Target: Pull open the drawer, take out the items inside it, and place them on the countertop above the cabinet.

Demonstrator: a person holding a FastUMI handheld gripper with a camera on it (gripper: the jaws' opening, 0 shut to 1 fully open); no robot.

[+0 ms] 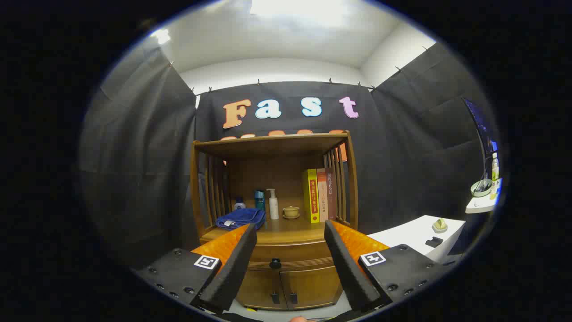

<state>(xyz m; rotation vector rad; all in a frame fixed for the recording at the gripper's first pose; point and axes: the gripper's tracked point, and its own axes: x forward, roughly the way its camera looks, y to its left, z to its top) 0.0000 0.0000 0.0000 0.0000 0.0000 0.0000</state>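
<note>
The gripper hung with its jaws spread wide and empty, well short of the cabinet. Beyond them the drawer sat closed beneath the countertop; reaching its knob came next.

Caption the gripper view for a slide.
Open tongs frame the closed wooden drawer's black knob, still some way ahead.

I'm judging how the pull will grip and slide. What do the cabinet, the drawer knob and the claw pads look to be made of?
The cabinet looks like varnished brown wood: grain and a soft sheen show. The drawer knob is small, round and dark, metal or plastic; I cannot tell which. The open claw hangs ahead of the closed drawer, its pads matte black and foam-like, on orange fingers.
</note>
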